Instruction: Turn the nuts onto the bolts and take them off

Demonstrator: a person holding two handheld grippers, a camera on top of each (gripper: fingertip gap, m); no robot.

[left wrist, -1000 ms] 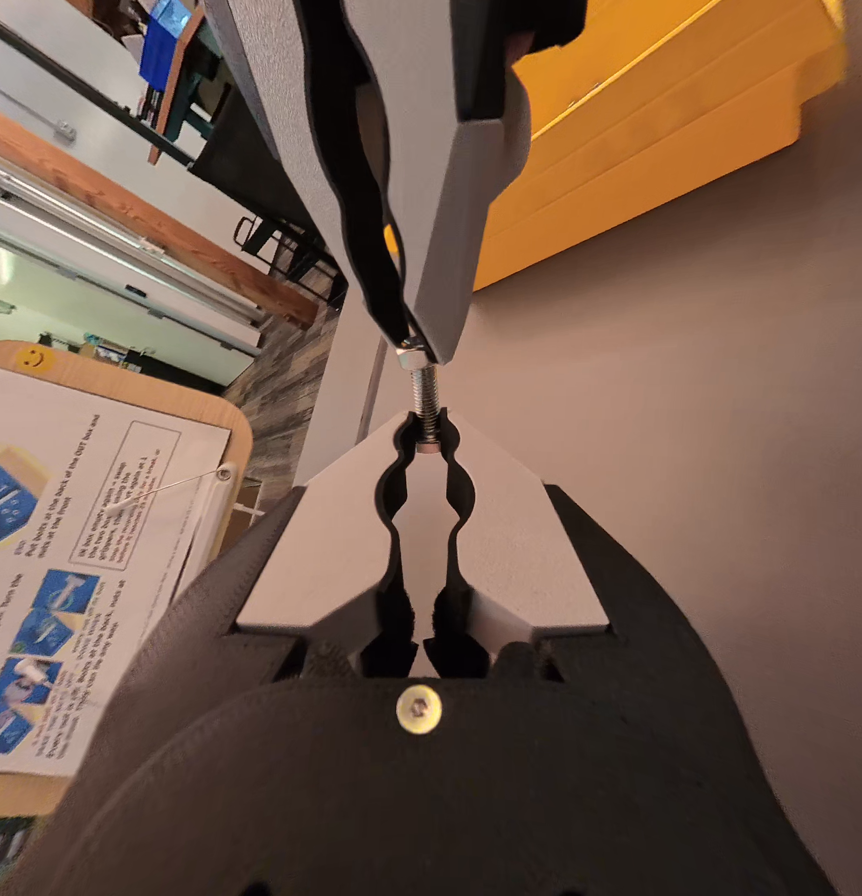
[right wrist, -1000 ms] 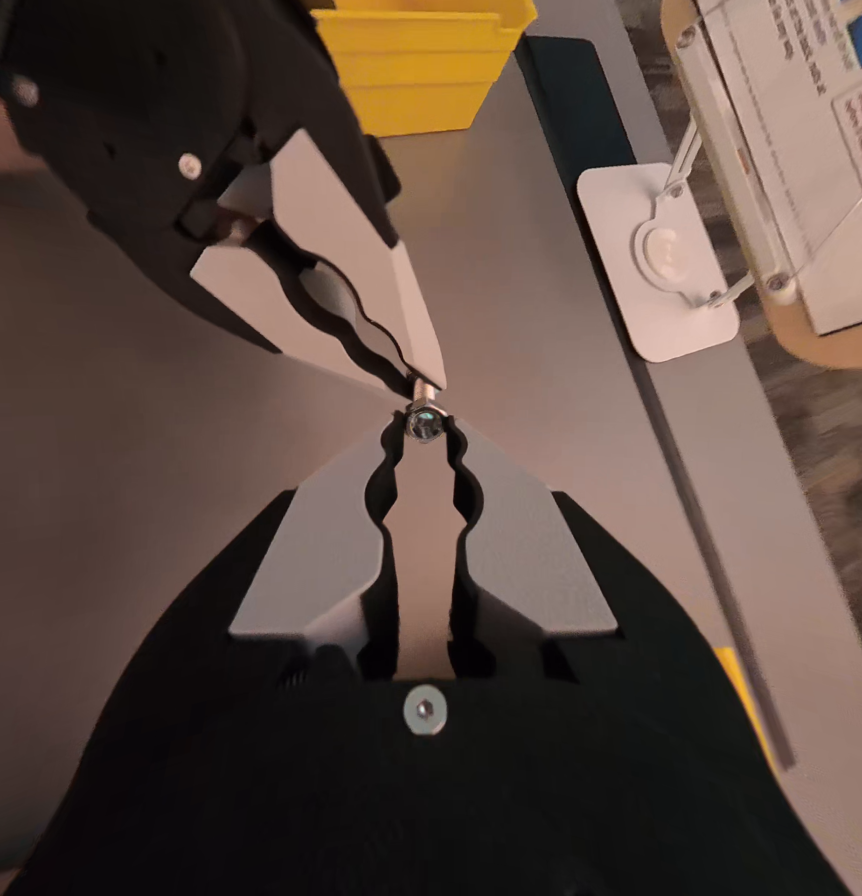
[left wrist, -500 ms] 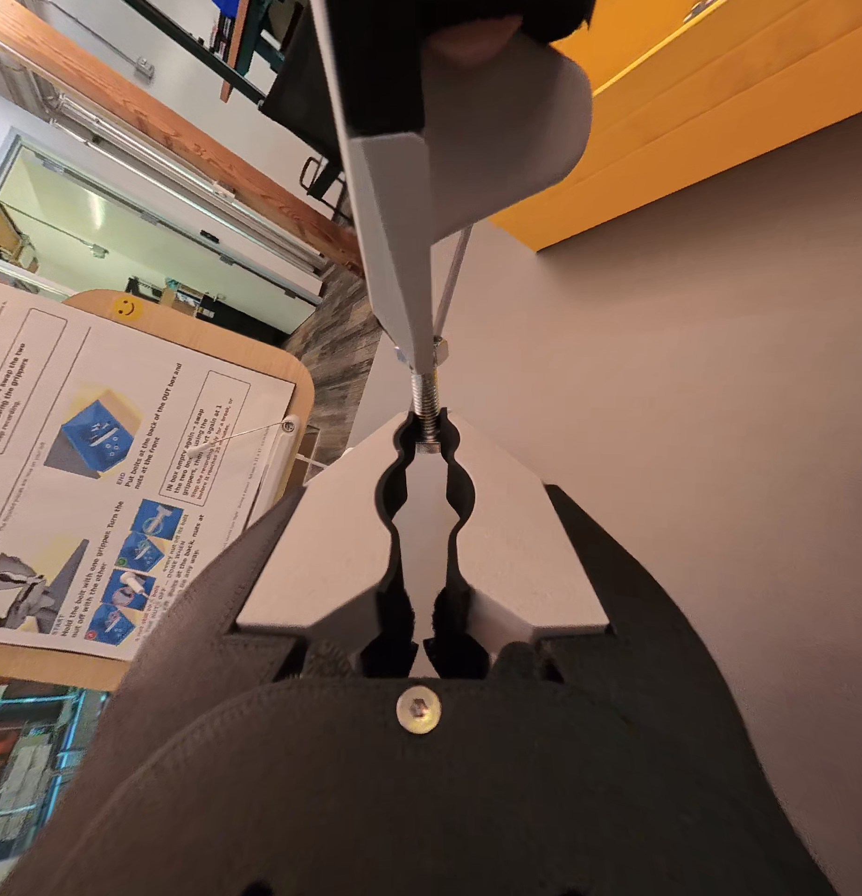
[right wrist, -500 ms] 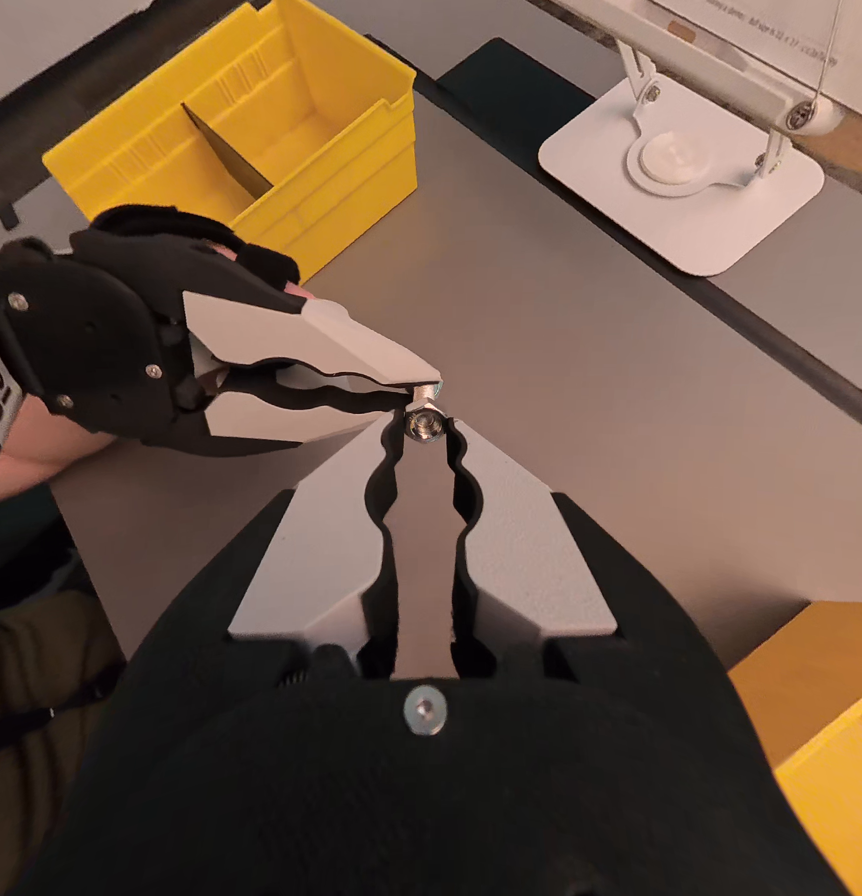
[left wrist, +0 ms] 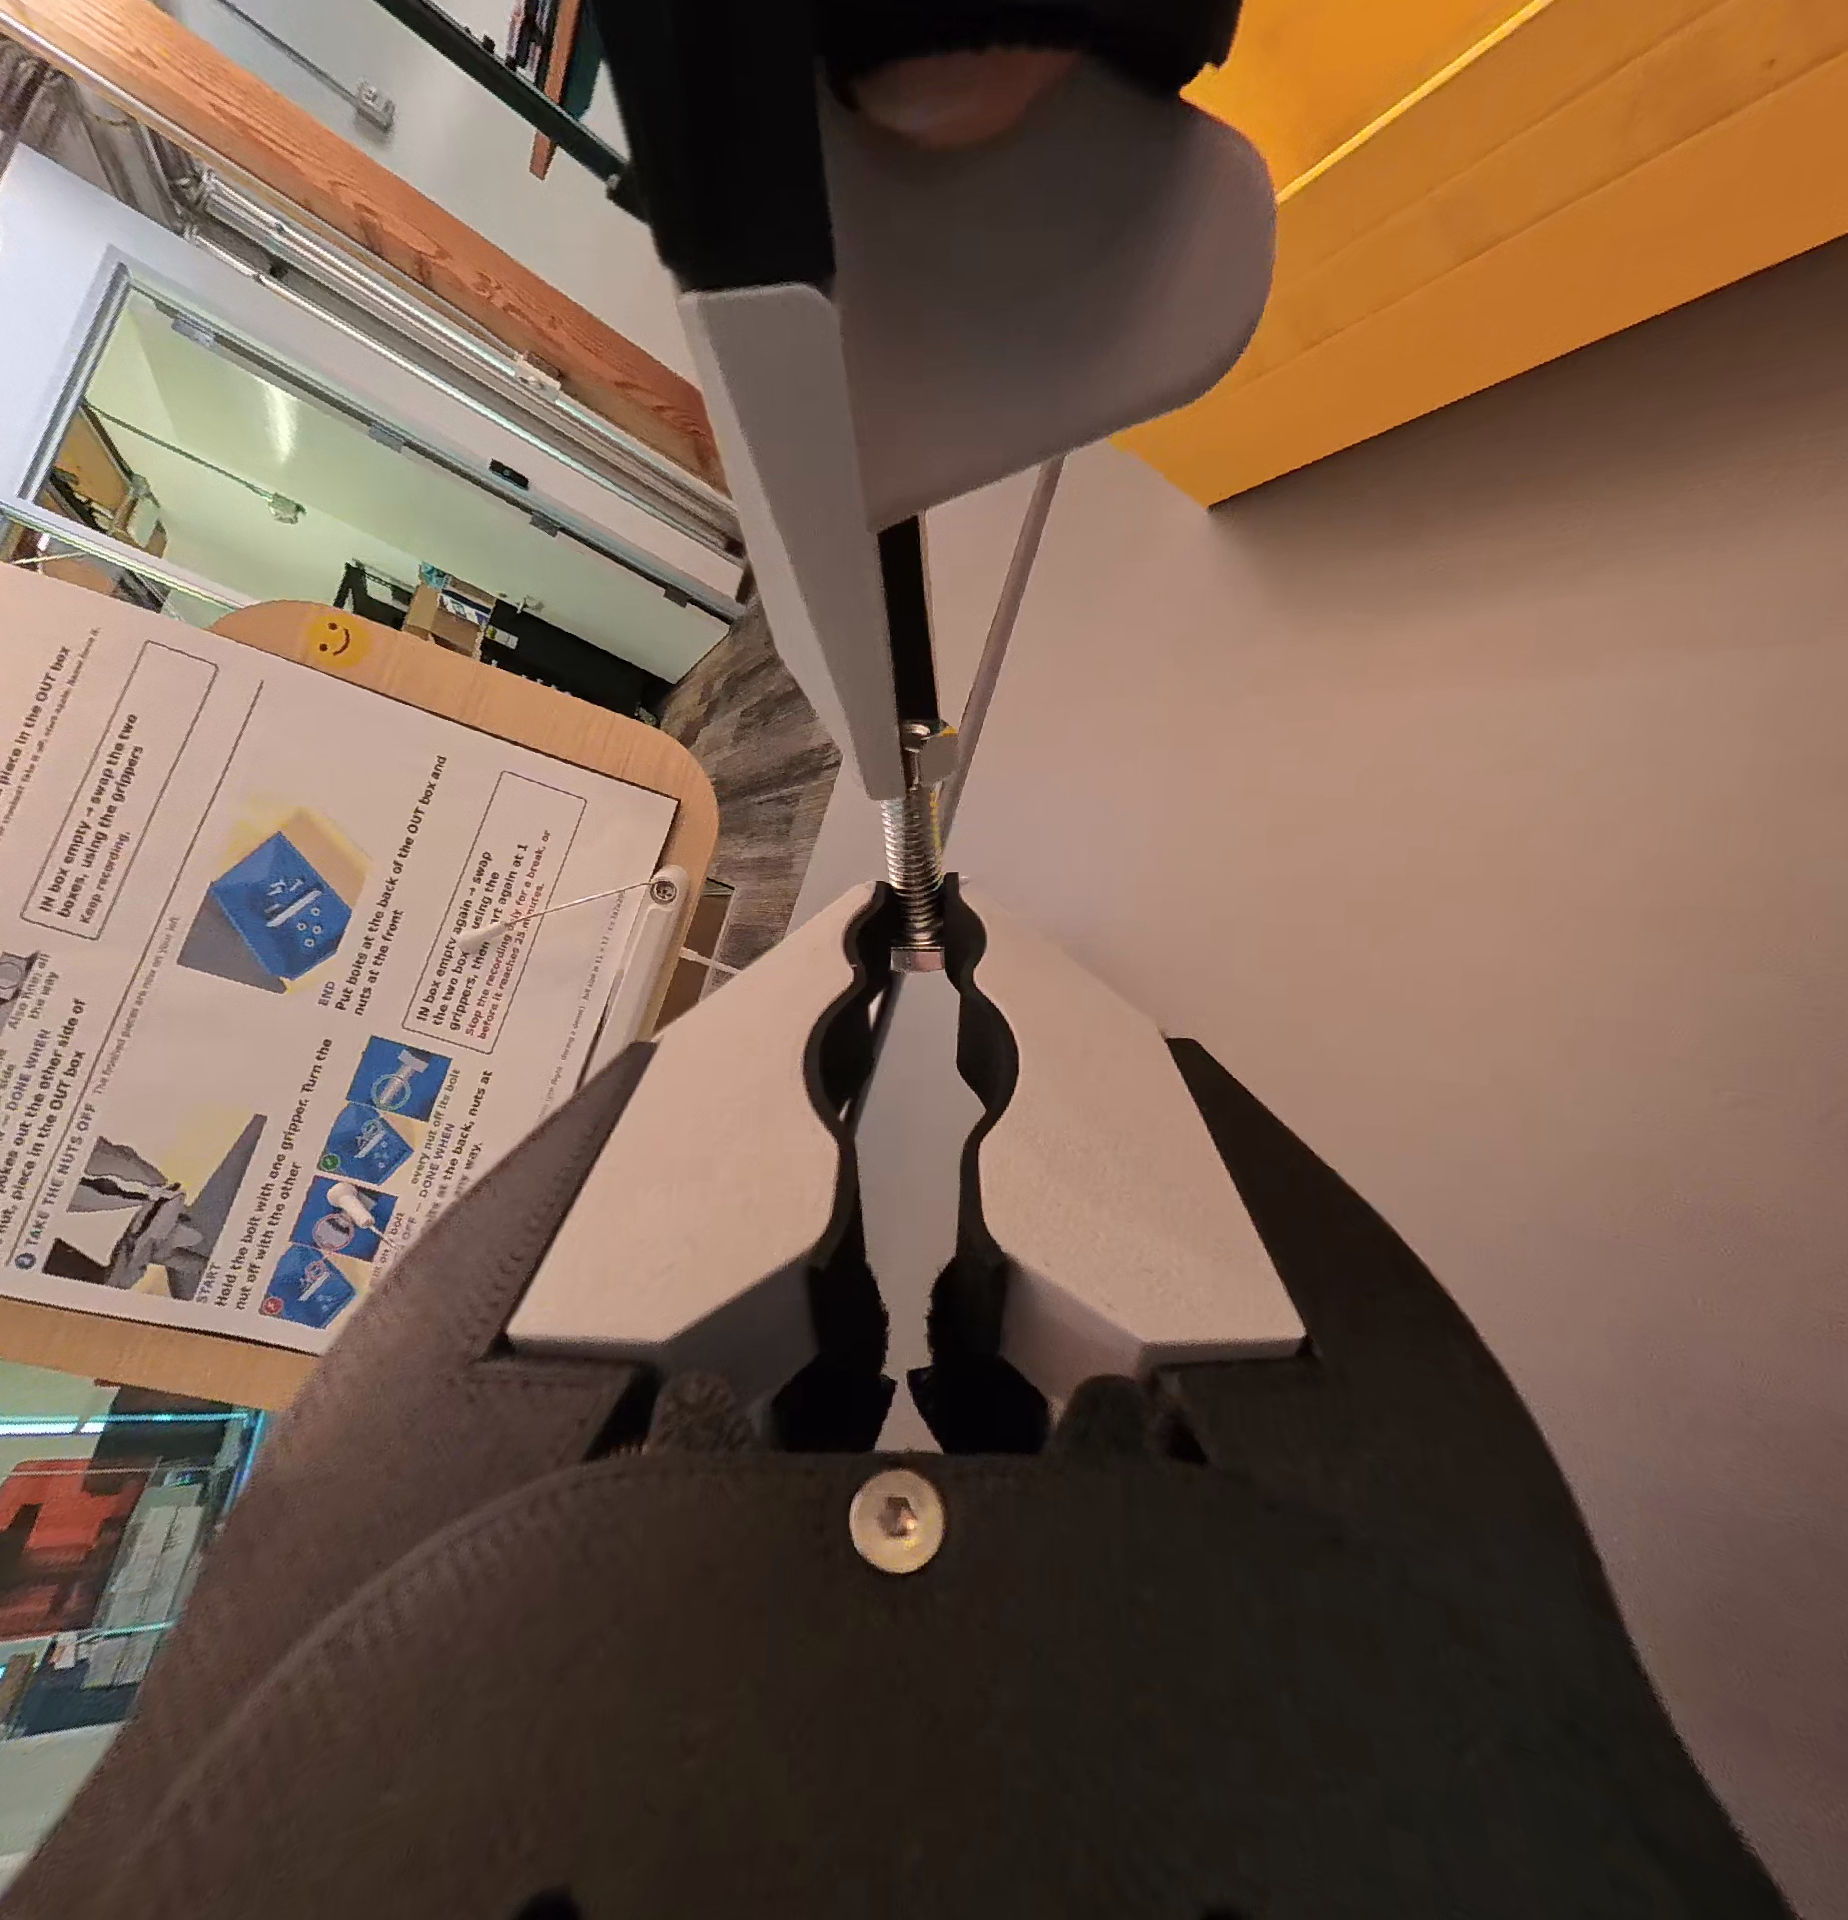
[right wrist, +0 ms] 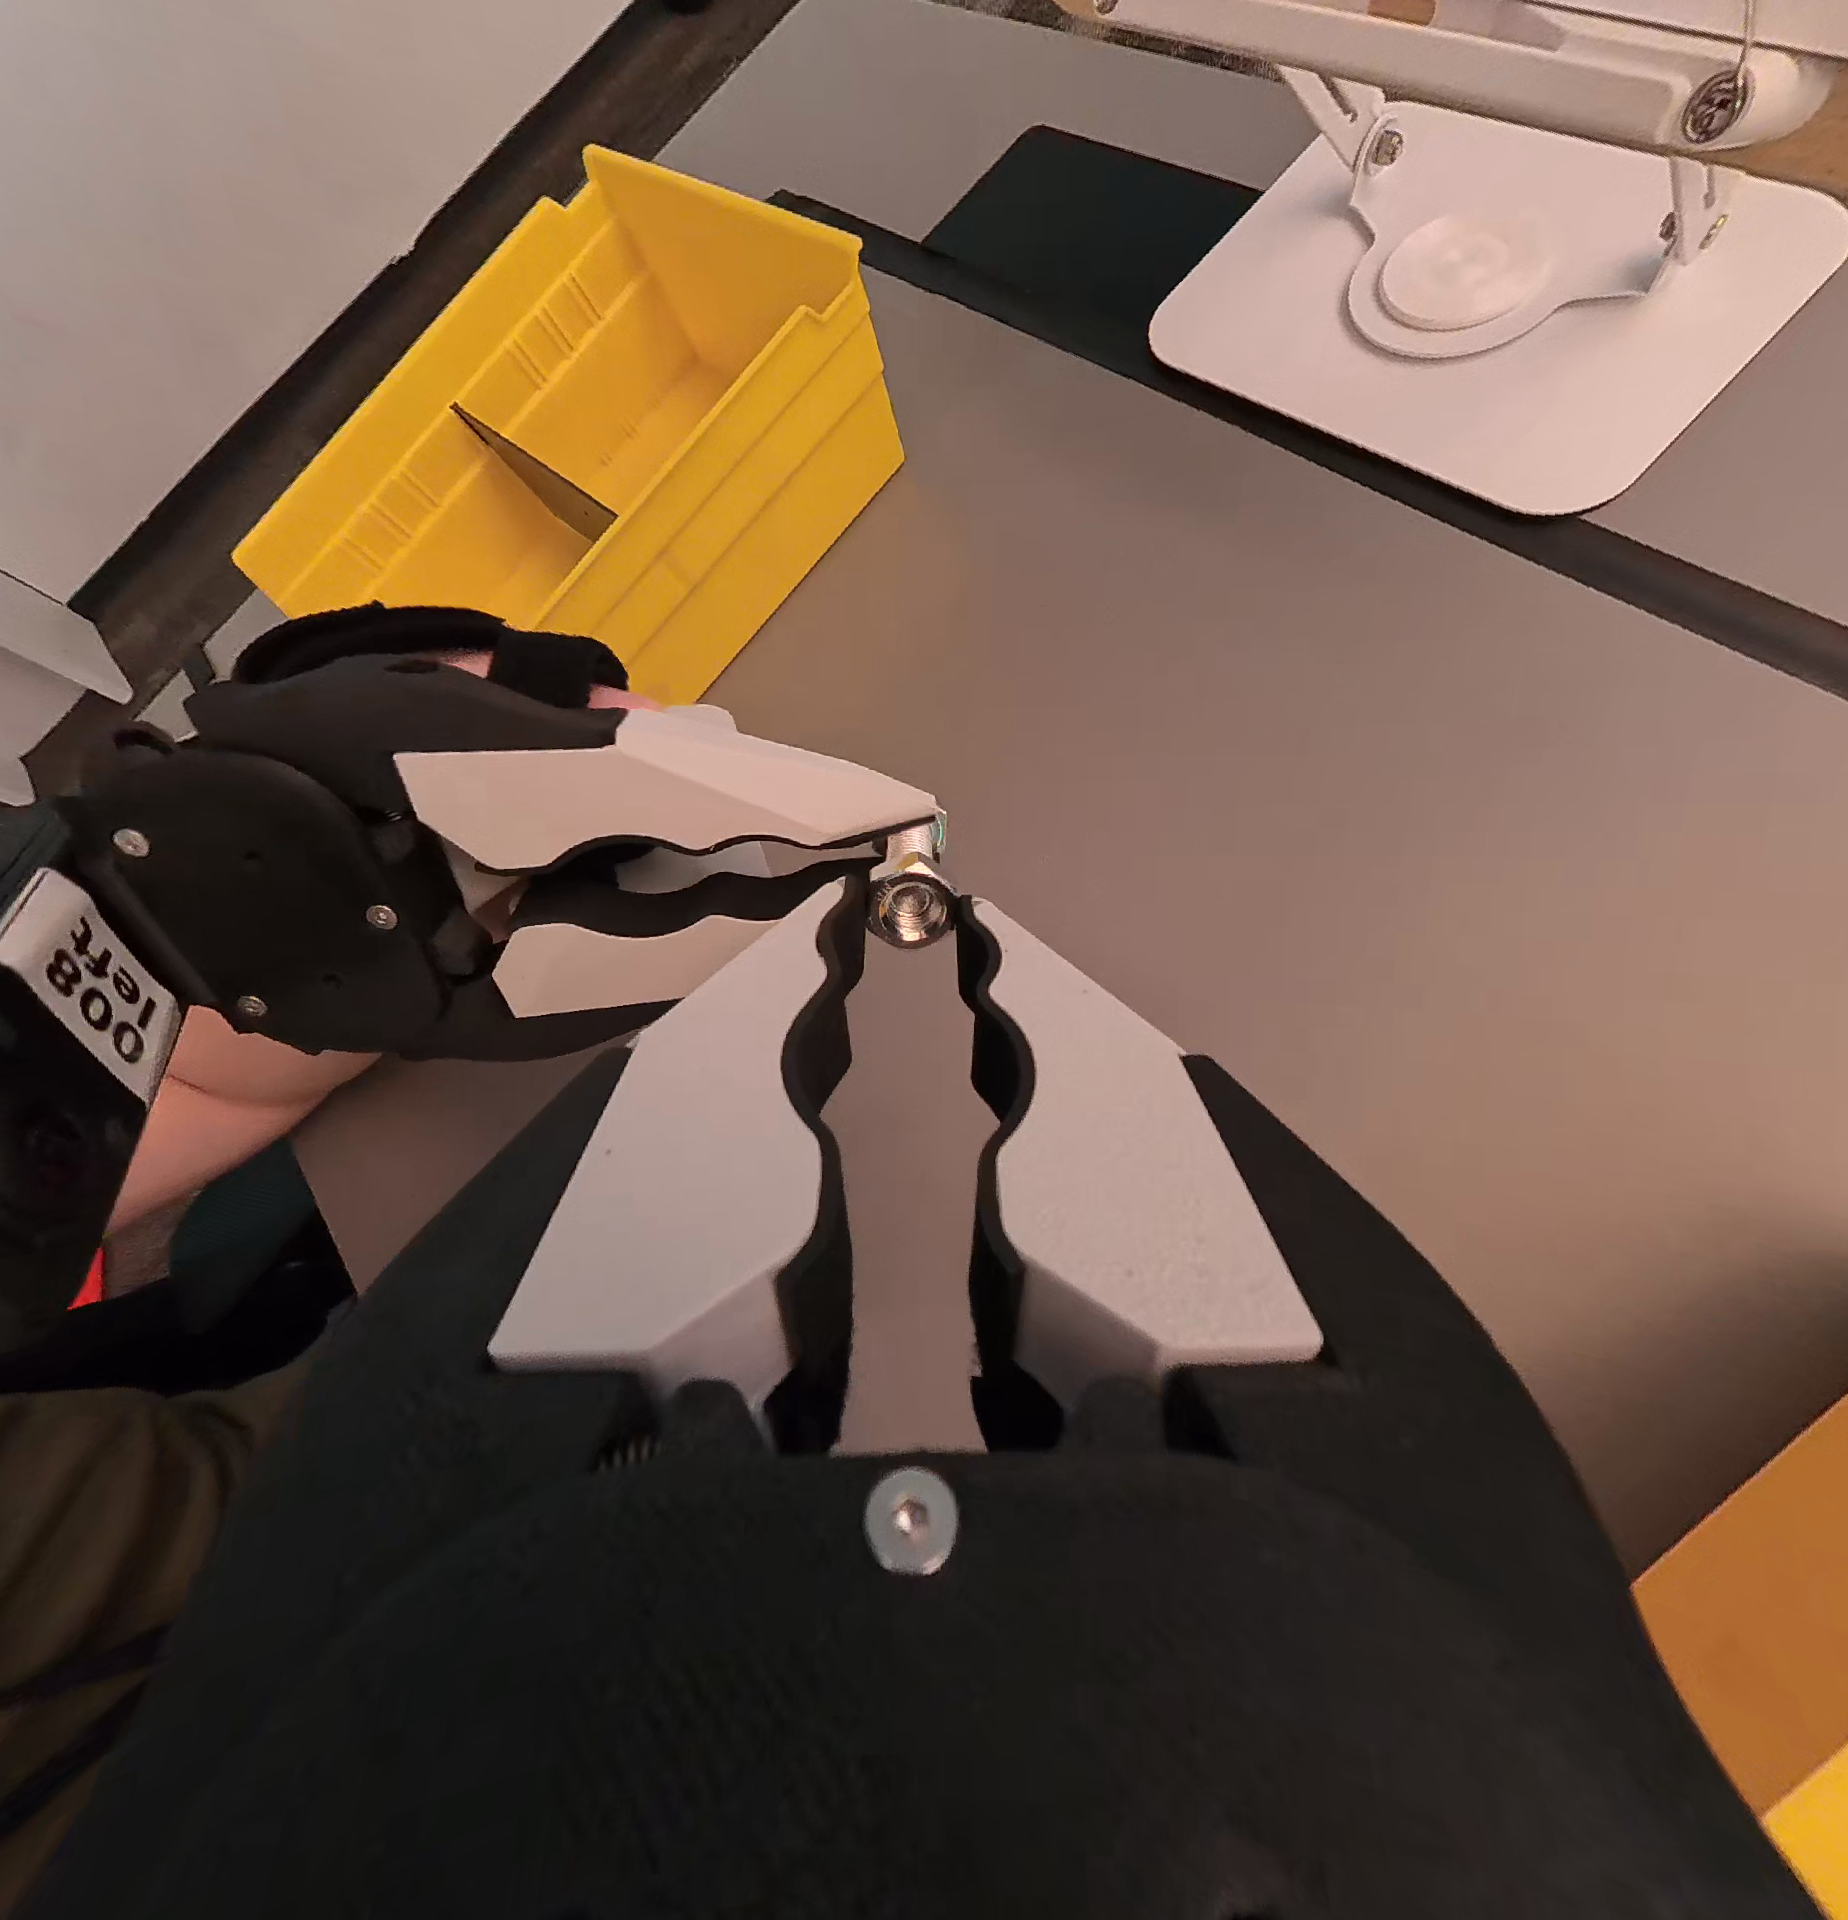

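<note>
Above the middle of the matte grey counter [right wrist: 1315, 779], the left gripper [left wrist: 915, 930] is clamped on the shiny threaded bolt [left wrist: 912, 883], while the right gripper [right wrist: 909, 909] pinches its other end, the wavy-edged grey fingers hiding whether that faceted metal piece is nut or head.

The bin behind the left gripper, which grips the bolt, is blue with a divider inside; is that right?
Not blue: the right wrist view shows the bin is yellow, behind the left gripper gripping the bolt, divider inside.

Black tool [right wrist: 912, 914] bodies, grey wavy-edged fingers [right wrist: 691, 1153], silver screws [right wrist: 907, 1522]
</note>
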